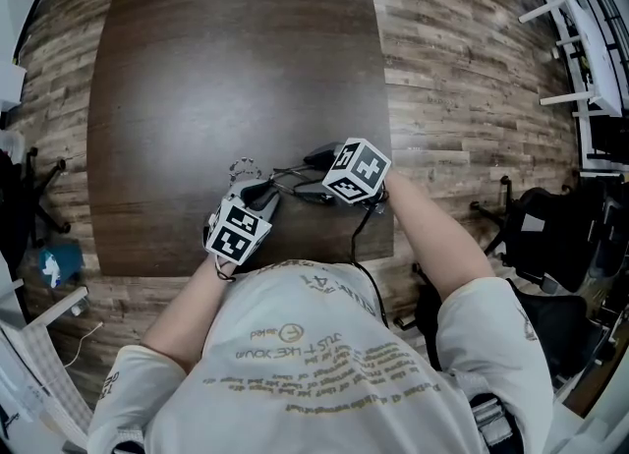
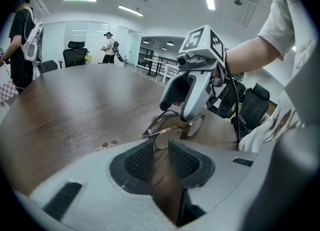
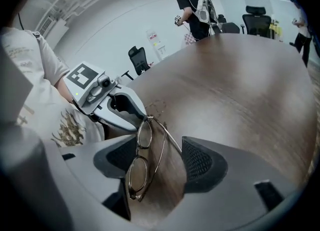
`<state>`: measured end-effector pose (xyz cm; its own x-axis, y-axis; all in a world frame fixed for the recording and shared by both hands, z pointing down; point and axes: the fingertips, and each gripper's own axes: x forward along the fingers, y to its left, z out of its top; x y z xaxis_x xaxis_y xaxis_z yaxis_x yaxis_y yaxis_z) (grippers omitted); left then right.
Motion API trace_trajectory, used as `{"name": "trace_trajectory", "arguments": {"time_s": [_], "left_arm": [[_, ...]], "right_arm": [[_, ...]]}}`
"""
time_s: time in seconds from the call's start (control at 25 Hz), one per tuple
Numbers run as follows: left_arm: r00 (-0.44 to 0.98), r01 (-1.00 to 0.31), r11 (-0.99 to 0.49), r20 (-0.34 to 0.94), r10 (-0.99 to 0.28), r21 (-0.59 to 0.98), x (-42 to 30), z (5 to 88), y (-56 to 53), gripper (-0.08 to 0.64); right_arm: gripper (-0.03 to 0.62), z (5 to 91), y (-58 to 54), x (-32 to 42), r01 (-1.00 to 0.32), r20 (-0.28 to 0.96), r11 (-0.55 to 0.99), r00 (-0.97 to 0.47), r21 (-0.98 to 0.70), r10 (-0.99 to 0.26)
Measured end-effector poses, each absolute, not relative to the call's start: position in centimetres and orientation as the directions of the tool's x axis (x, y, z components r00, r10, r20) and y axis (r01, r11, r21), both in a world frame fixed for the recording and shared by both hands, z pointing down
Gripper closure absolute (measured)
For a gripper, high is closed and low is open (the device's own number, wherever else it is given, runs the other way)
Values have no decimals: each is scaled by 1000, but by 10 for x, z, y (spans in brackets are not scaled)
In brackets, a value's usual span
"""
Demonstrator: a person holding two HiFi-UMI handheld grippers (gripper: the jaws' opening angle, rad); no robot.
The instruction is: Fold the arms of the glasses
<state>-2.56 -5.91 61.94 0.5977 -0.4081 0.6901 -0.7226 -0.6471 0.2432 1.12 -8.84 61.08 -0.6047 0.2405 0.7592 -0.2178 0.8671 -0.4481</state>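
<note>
Thin-rimmed glasses (image 1: 293,185) lie on the dark wooden table (image 1: 226,69) near its front edge, between my two grippers. My left gripper (image 1: 267,193) is shut on one end of the frame; in the left gripper view the lens rim (image 2: 167,137) sits at its pad tips (image 2: 160,155). In the right gripper view the glasses (image 3: 137,167) lie inside my open right gripper (image 3: 160,162), touching neither pad. One arm runs close along the lenses; the other slants out from the hinge (image 3: 148,119) toward the right pad (image 3: 196,161). The left gripper (image 3: 133,116) meets that hinge end.
A pale ring-shaped mark (image 1: 243,165) sits on the table just beyond the left gripper. The table's front edge (image 1: 246,267) is close under my hands. People (image 3: 192,7) and office chairs (image 2: 75,52) stand at the far end of the room.
</note>
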Motion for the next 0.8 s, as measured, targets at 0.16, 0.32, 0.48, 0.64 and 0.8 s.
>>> {"name": "trace_trajectory", "arguments": {"time_s": [0.16,0.32,0.48,0.64,0.8], "left_arm": [[585,-737,-633,694,-420,238,-24,620,-57,456],[572,-752,-614,700,-428,239,-25,624,-58,456],[568,-756,-610,701,-431,238,-23,624,-59,456],[570,-757,-607,700,-431,242,-25,624,-58,456],[573,-754,-609,697,-431,244,-24,622,-57,456]], "right_arm": [[319,610,-79,12,-198,766,871,-587,-450,263],[319,609,-72,7,-178,774,884,-577,-432,261],[316,611,-67,5,-169,797,905,-554,-391,241],[316,614,-65,3,-179,826,924,-527,-338,200],[316,620,-61,5,-189,864,935,-470,-299,181]]}}
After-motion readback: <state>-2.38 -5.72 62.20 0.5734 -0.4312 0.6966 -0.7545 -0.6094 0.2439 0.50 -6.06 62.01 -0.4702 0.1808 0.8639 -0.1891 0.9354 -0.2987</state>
